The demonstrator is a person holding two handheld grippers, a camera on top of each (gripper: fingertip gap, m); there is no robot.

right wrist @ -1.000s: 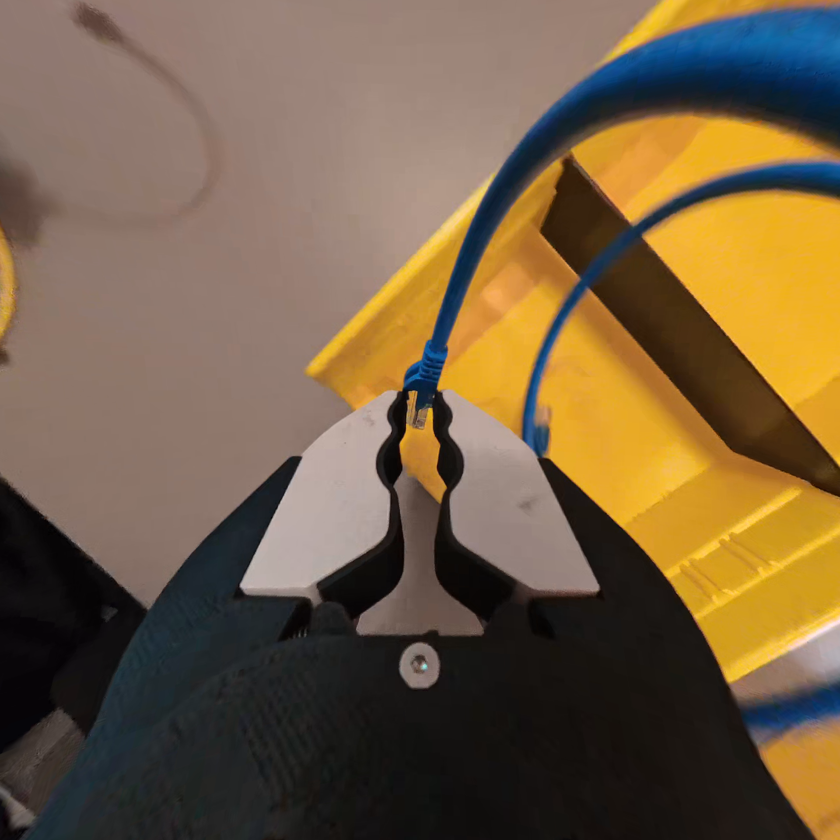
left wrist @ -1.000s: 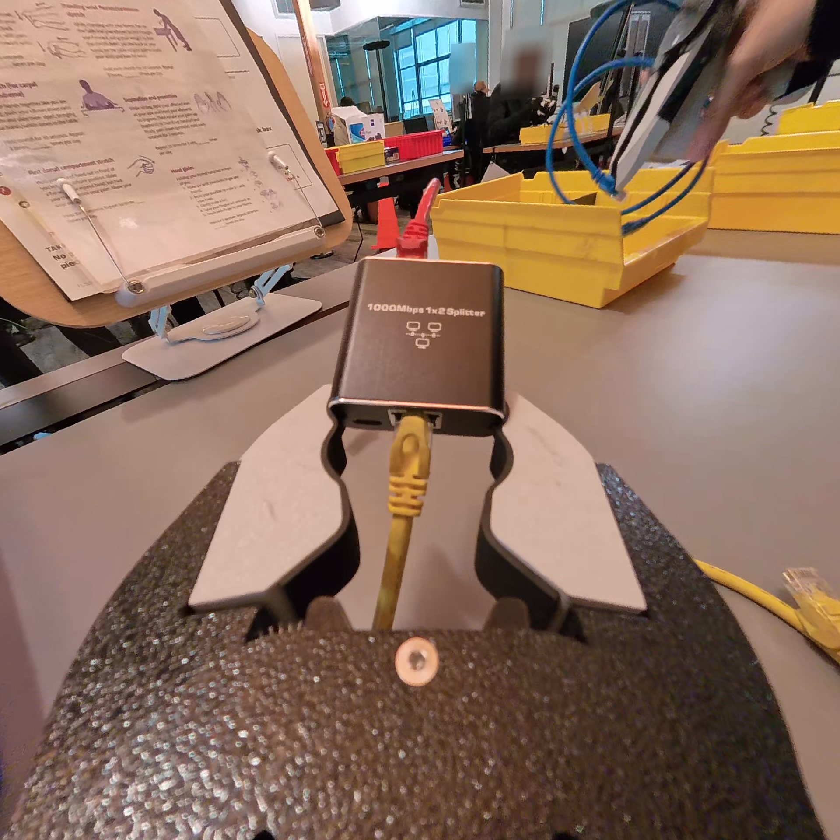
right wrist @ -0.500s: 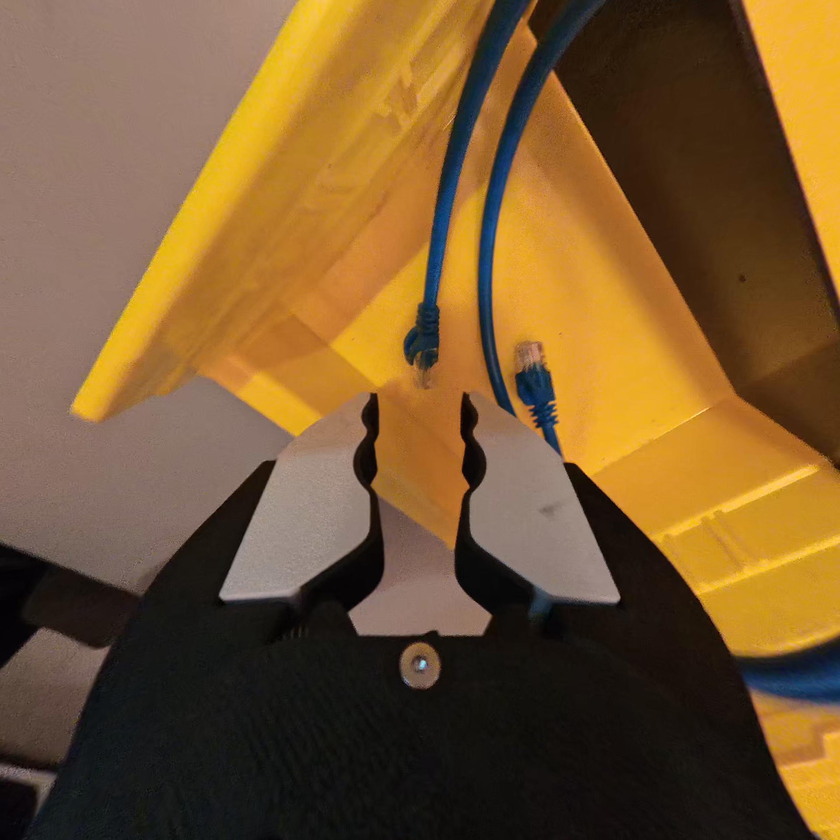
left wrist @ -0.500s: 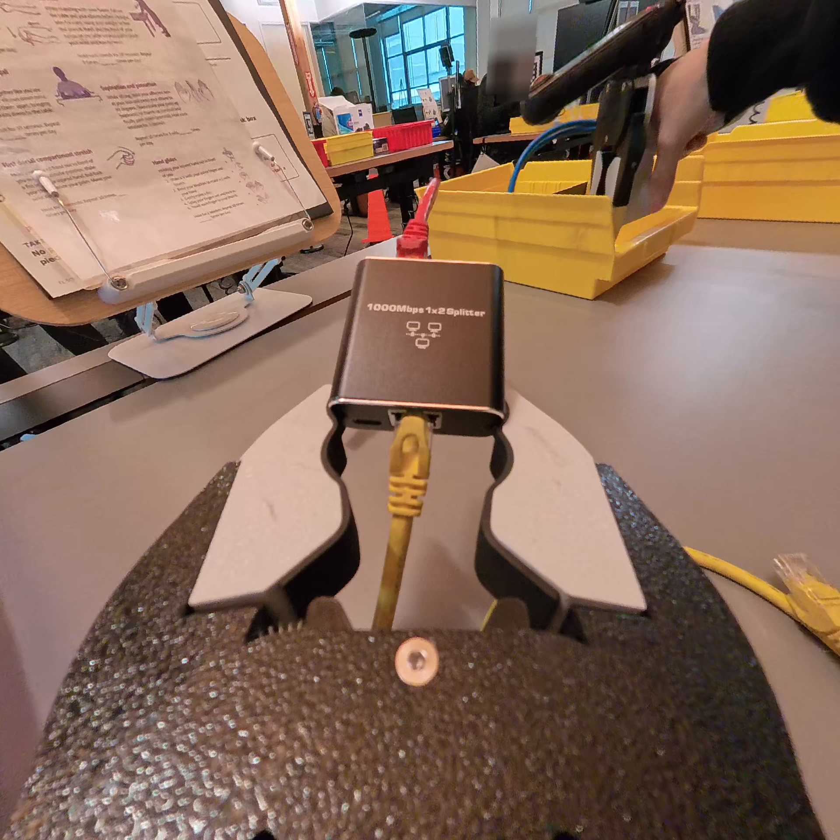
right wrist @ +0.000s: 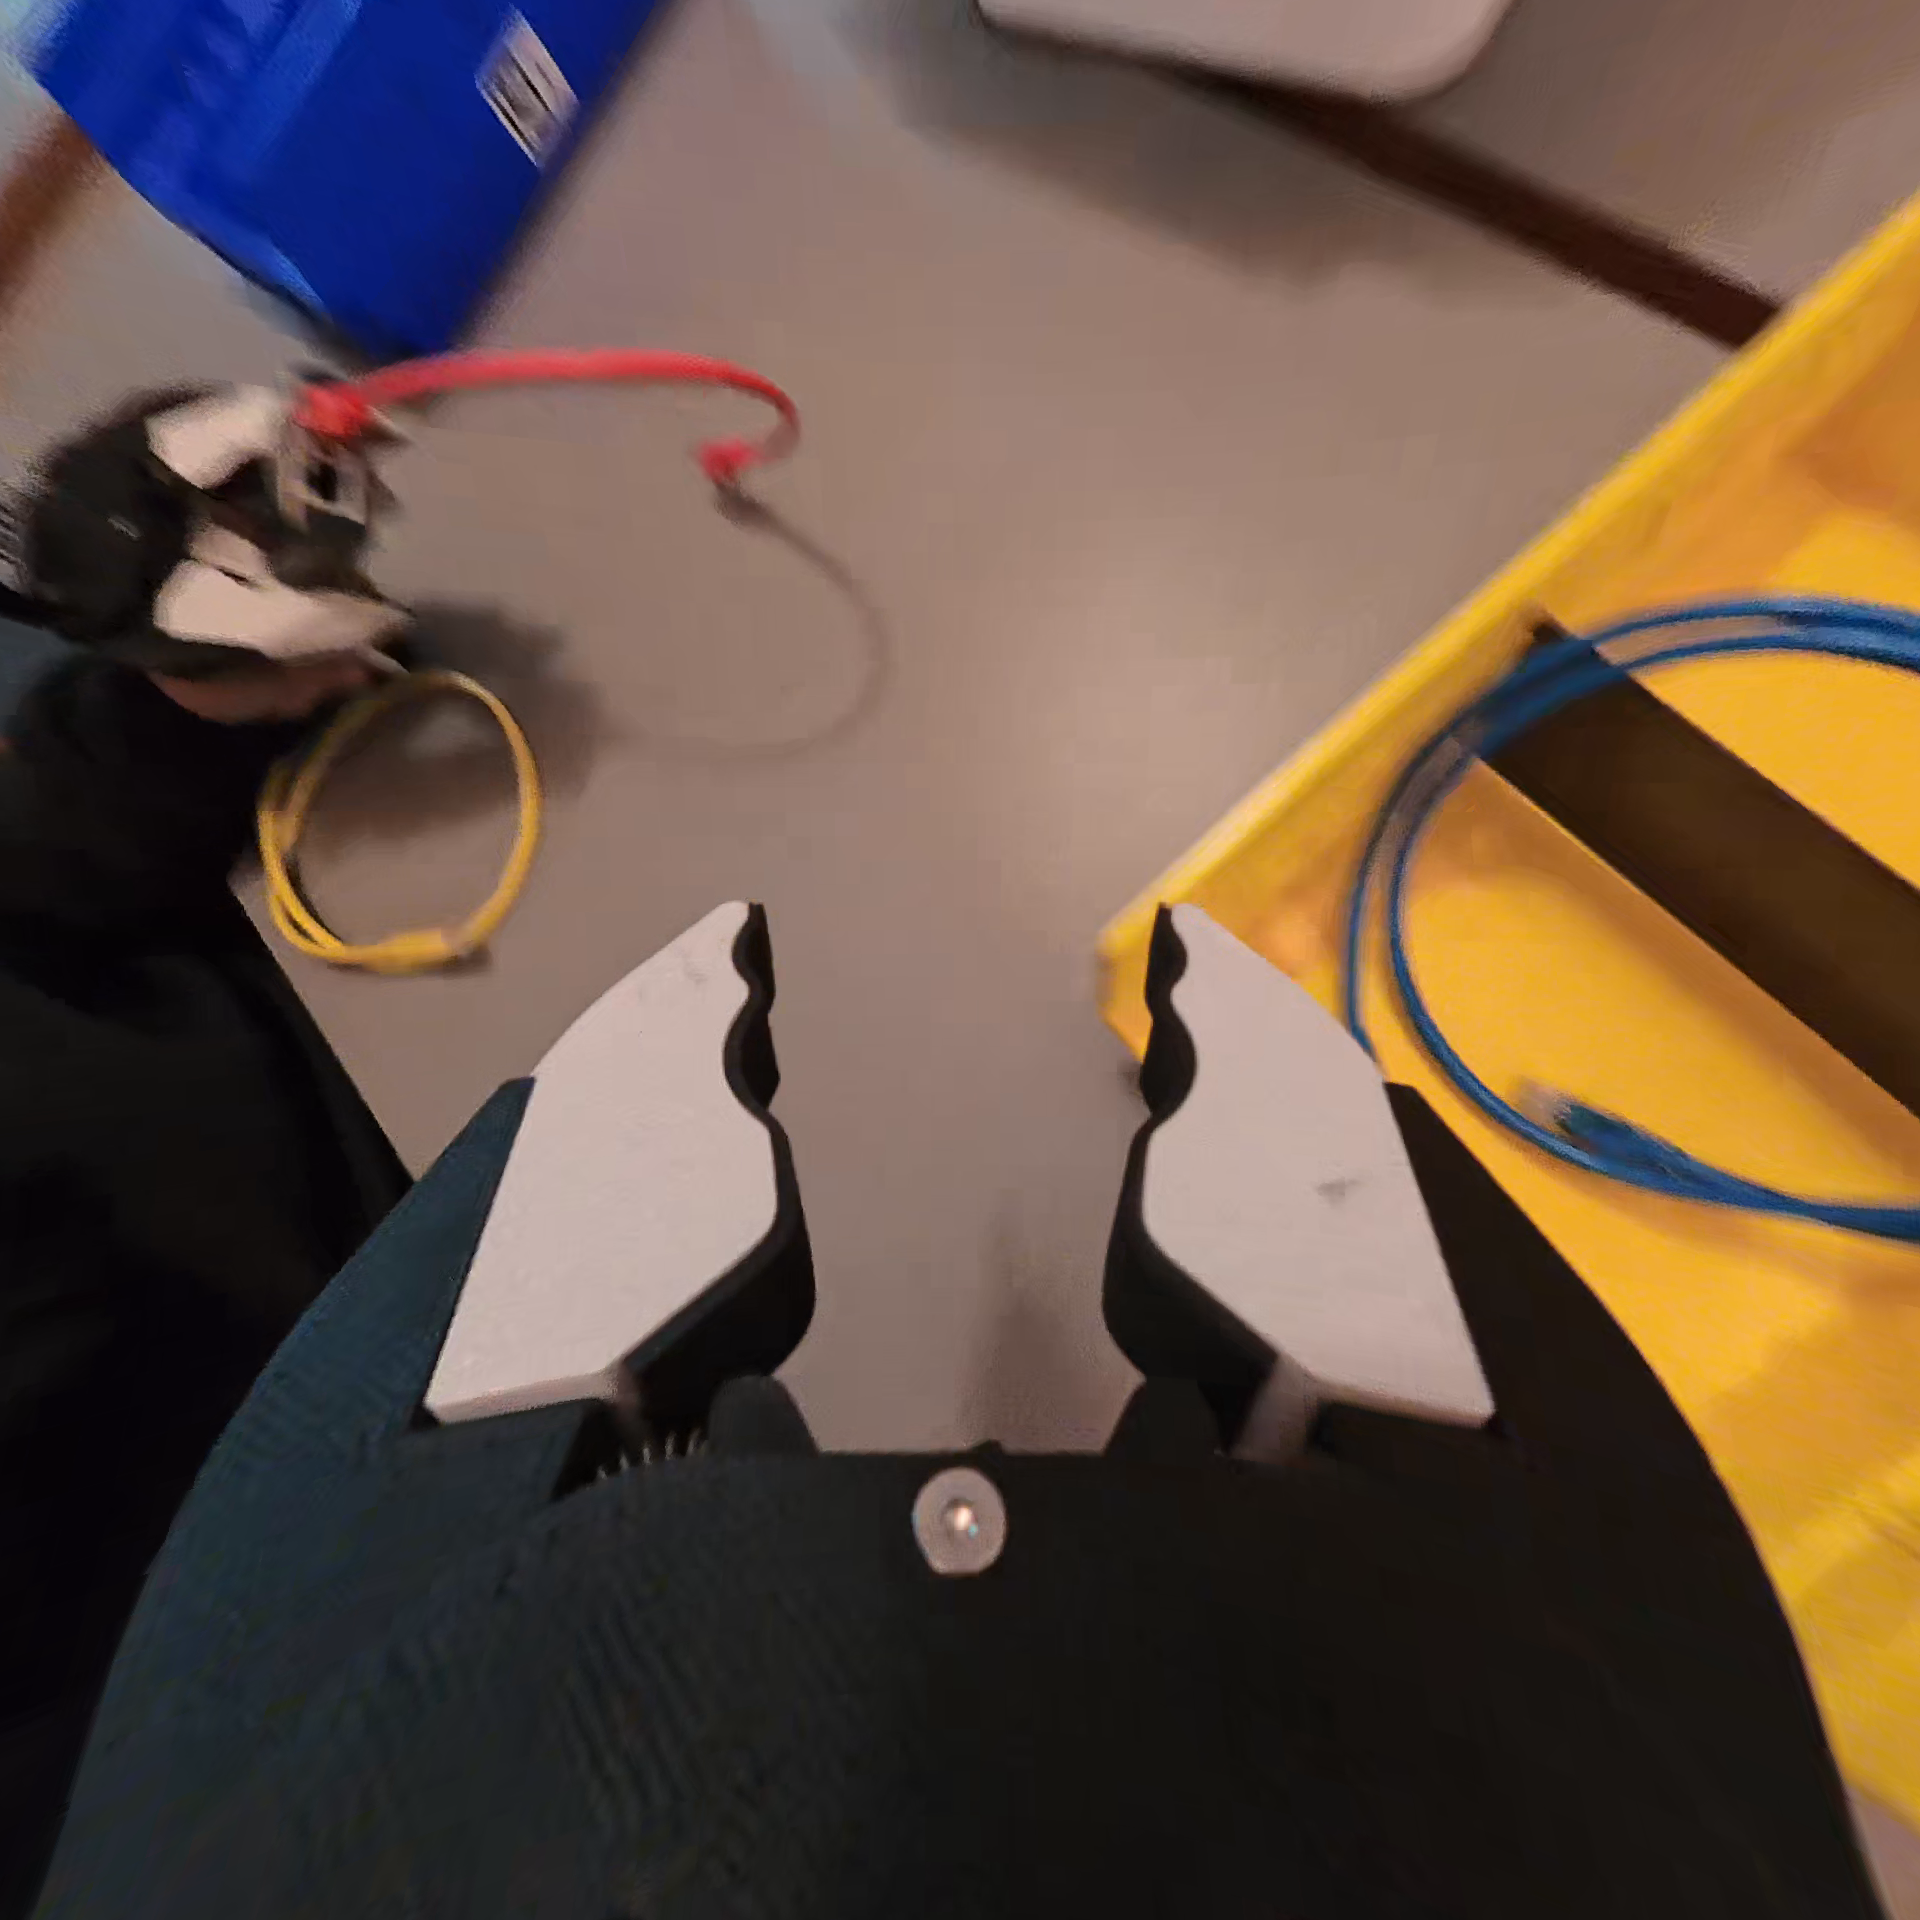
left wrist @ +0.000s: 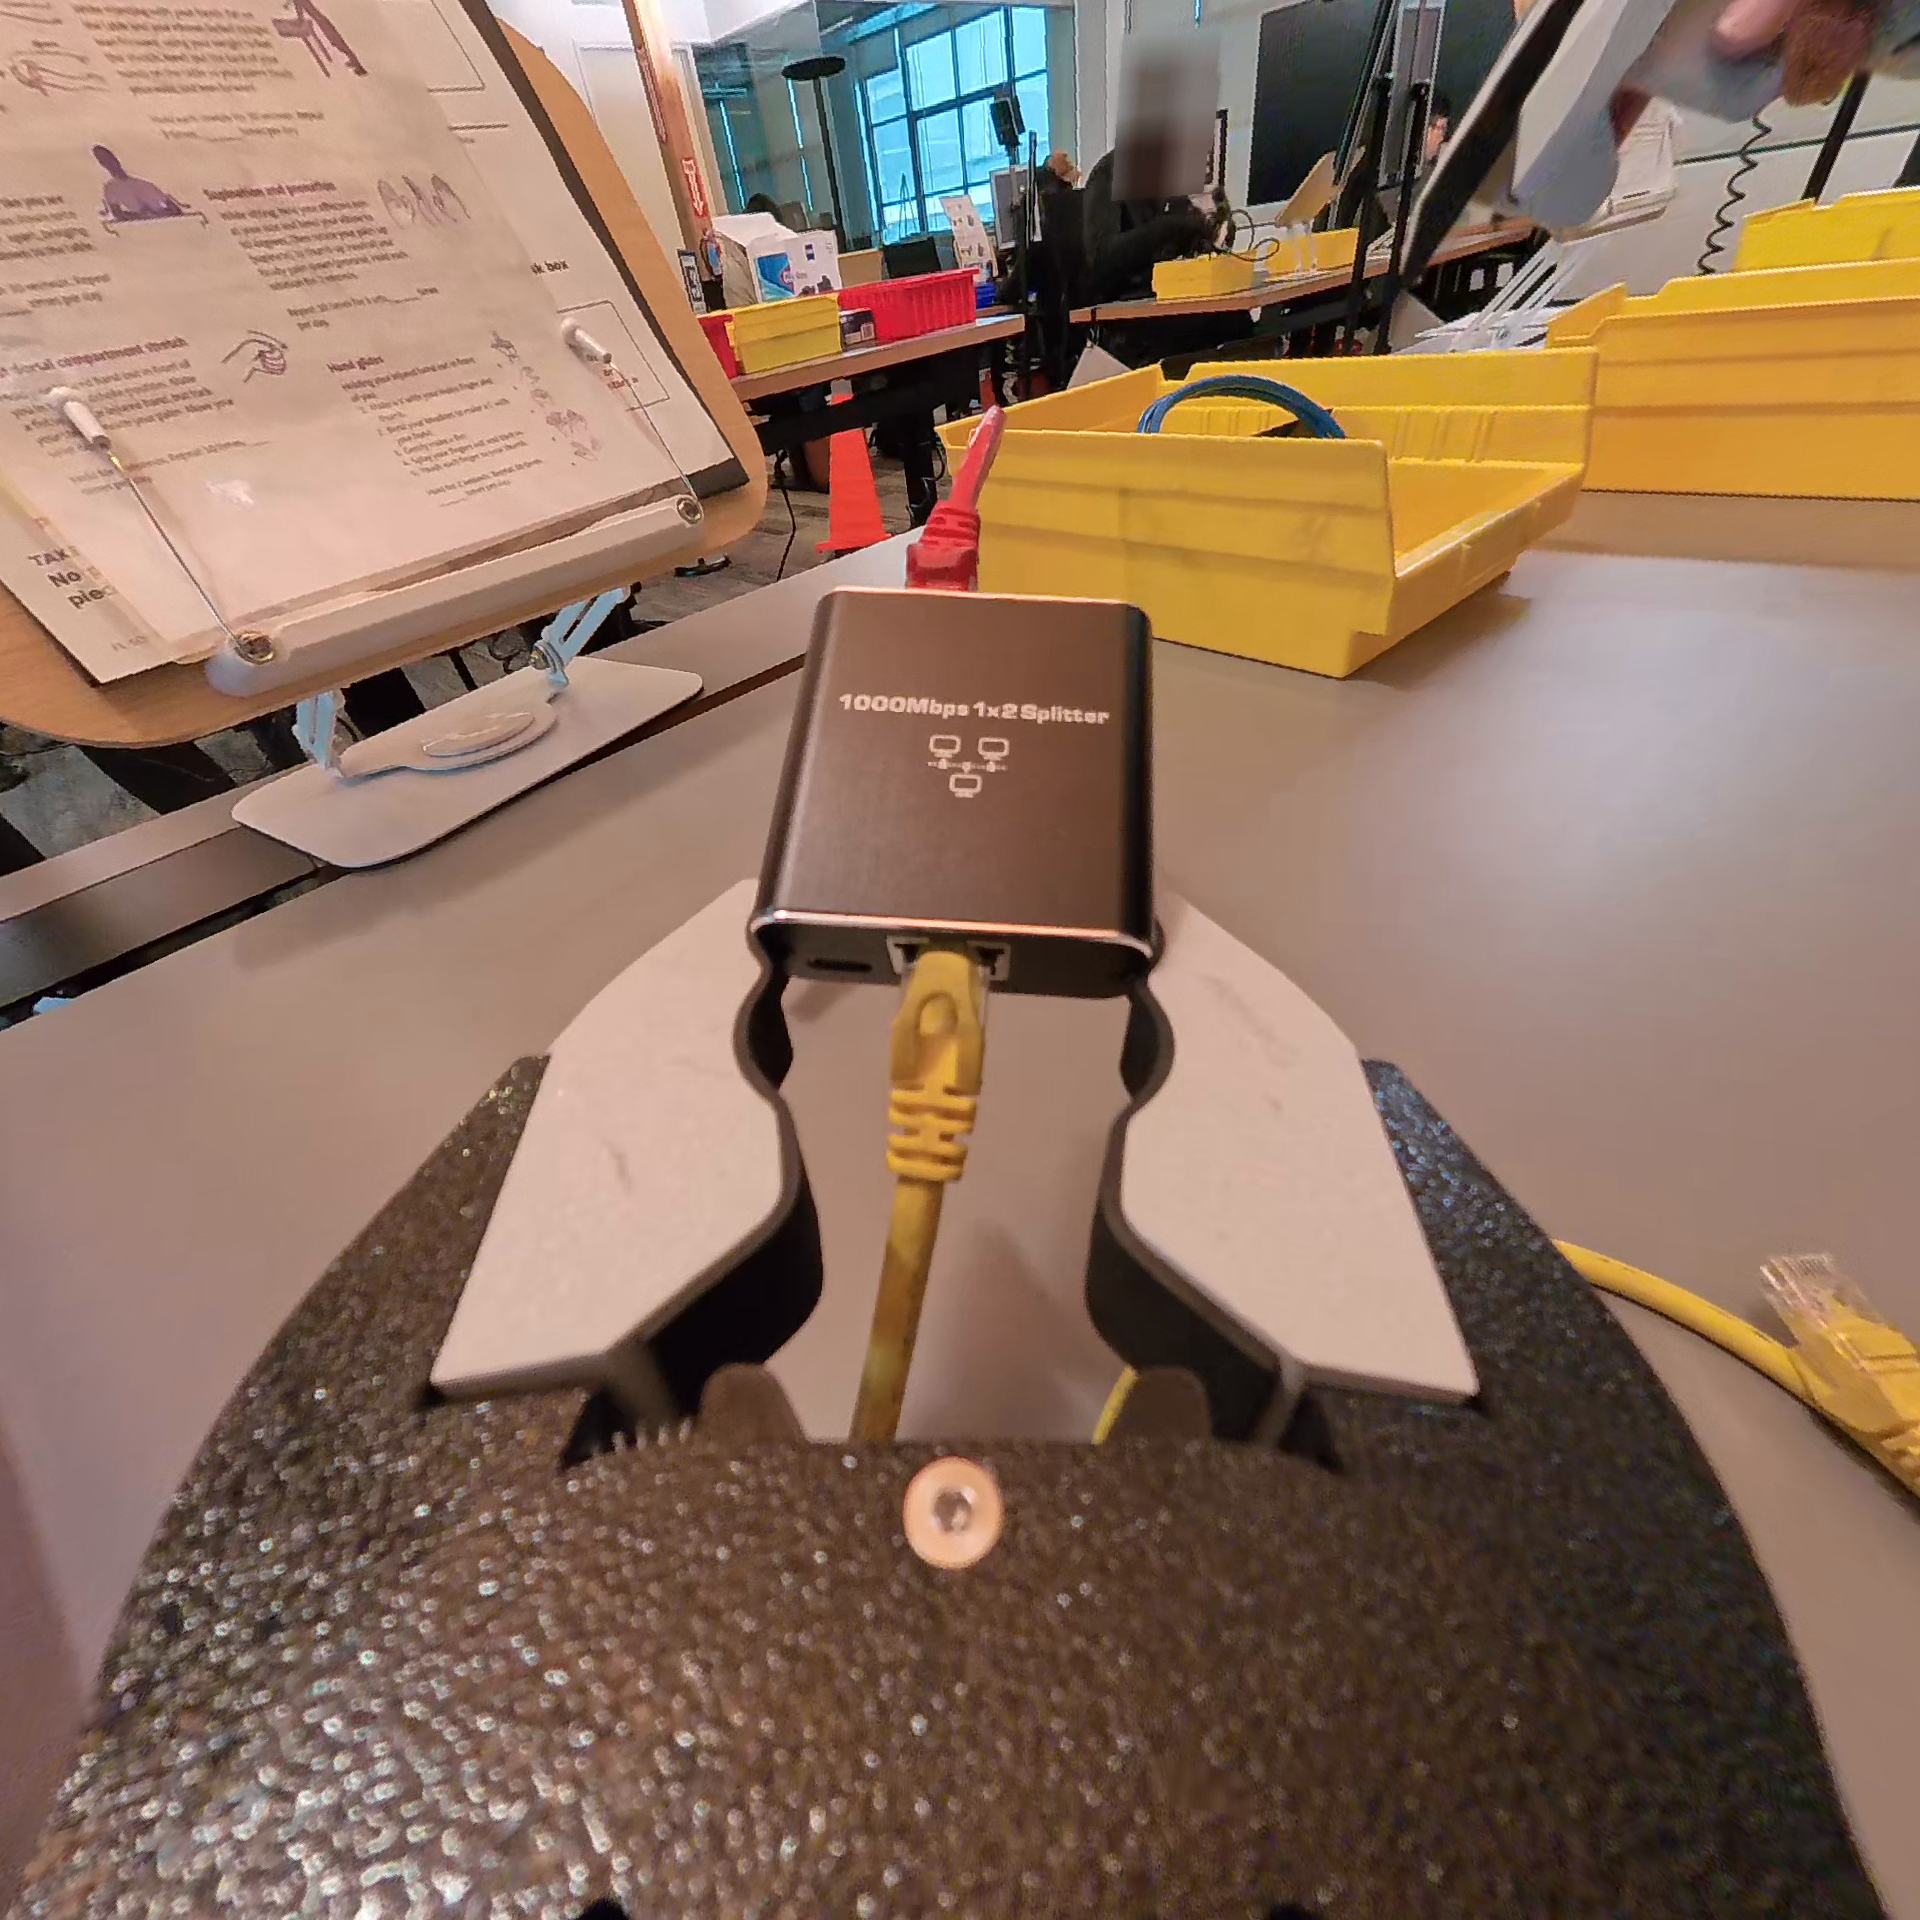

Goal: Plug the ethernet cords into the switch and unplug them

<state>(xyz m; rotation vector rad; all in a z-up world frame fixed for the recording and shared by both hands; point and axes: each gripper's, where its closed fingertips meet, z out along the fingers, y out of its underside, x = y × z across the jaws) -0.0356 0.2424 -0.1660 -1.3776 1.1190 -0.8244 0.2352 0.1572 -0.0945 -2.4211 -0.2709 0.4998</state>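
Observation:
My left gripper point(left wrist: 951, 956) is shut on the black switch point(left wrist: 961, 769), holding it just above the grey table point(left wrist: 1558, 883). A yellow cord point(left wrist: 930, 1081) is plugged into its near port; its free plug point(left wrist: 1839, 1340) lies at the right. A red cord point(left wrist: 961, 499) is plugged into its far side. My right gripper point(right wrist: 956, 935) is open and empty, high above the table beside the yellow bin point(right wrist: 1558, 665). The blue cord point(right wrist: 1455, 894) lies coiled in that bin. In the right wrist view the left gripper point(right wrist: 260, 520) shows far left, with the red cord point(right wrist: 623, 374) and the yellow cord point(right wrist: 405, 821).
A document stand point(left wrist: 312, 343) with printed sheets stands at the back left. The yellow bin point(left wrist: 1247, 520) sits behind the switch, with more yellow bins point(left wrist: 1766, 384) at the right. A blue box point(right wrist: 312, 135) is at the far left in the right wrist view.
My right gripper let go of the blue cord's plug over the bin, opened wide and pulled up and away. The blue cord now rests in the bin. The left gripper stayed put.

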